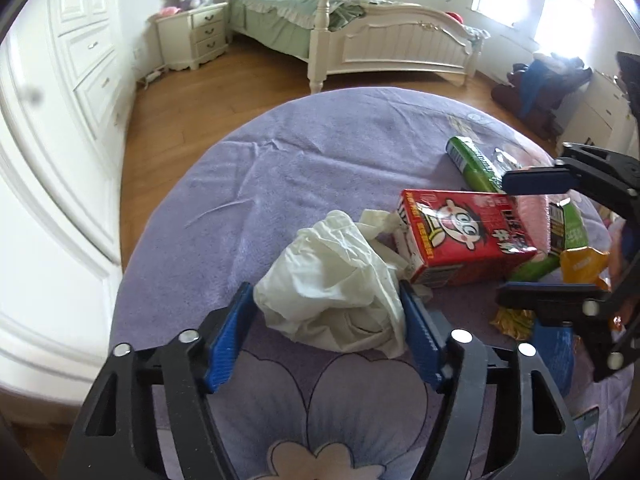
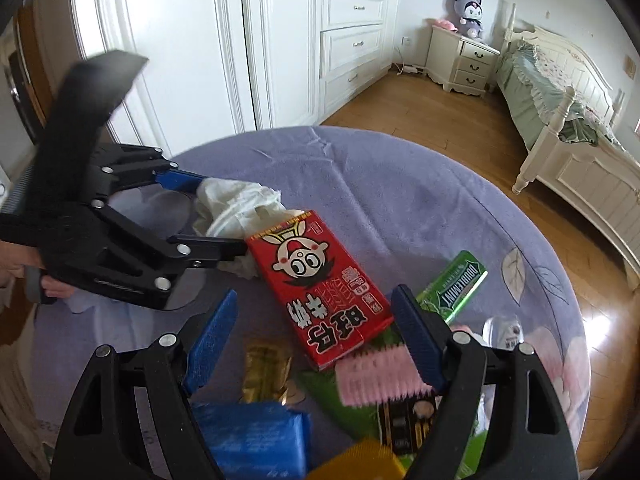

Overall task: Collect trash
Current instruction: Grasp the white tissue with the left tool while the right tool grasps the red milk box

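A crumpled white tissue [image 1: 340, 280] lies on the round purple rug [image 1: 300, 152]. My left gripper [image 1: 326, 300] has its blue pads on both sides of the tissue, touching it; it also shows in the right wrist view [image 2: 218, 216] around the tissue [image 2: 236, 204]. A red milk carton [image 1: 464, 232] lies right of the tissue, also seen in the right wrist view [image 2: 324, 284]. My right gripper [image 2: 316, 312] is open and empty above the carton's near end and a gold wrapper [image 2: 266, 372]. A green gum pack [image 2: 460, 284] and pink comb [image 2: 376, 376] lie beside it.
A blue packet [image 2: 256, 436] and yellow wrapper [image 2: 360, 460] lie near the right gripper. A green tube [image 1: 472, 164] lies behind the carton. A white bed [image 1: 380, 40], nightstand [image 1: 196, 36] and wardrobe [image 1: 60, 120] stand around the rug on wooden floor.
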Available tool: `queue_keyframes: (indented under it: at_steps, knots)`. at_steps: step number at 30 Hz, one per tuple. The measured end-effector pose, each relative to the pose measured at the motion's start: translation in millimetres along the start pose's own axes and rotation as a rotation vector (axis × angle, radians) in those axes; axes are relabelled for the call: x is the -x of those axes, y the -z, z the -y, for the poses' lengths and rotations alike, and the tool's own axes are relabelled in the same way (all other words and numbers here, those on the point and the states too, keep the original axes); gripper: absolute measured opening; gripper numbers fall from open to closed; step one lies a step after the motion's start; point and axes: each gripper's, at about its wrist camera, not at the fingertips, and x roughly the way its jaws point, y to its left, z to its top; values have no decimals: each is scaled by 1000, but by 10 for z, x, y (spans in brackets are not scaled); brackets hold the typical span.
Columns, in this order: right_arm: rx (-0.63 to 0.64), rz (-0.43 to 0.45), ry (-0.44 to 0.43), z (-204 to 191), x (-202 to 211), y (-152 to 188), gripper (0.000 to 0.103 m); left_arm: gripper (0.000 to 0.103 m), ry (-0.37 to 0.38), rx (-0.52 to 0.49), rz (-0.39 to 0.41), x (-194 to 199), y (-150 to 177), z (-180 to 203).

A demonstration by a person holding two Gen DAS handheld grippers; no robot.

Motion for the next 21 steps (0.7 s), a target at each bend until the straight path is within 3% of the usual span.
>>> queue_keyframes:
  at_steps: [2, 4, 9, 15, 21]
  knots:
    - [9, -1, 9, -43, -16, 4, 75, 55, -13, 3, 9, -6, -8, 5]
    - [10, -38, 14, -80, -22, 10, 54, 38, -26, 15, 13, -14, -25, -5]
    - [-52, 12, -31, -145, 183, 64, 50, 19, 10, 56, 34, 12, -20, -15]
    - [-285, 242, -134, 136, 950, 331, 50, 16, 58, 90, 128, 392, -46, 79]
    - [-424, 376, -49, 325, 1613, 820, 50, 16, 141, 53, 194, 784, -215, 534]
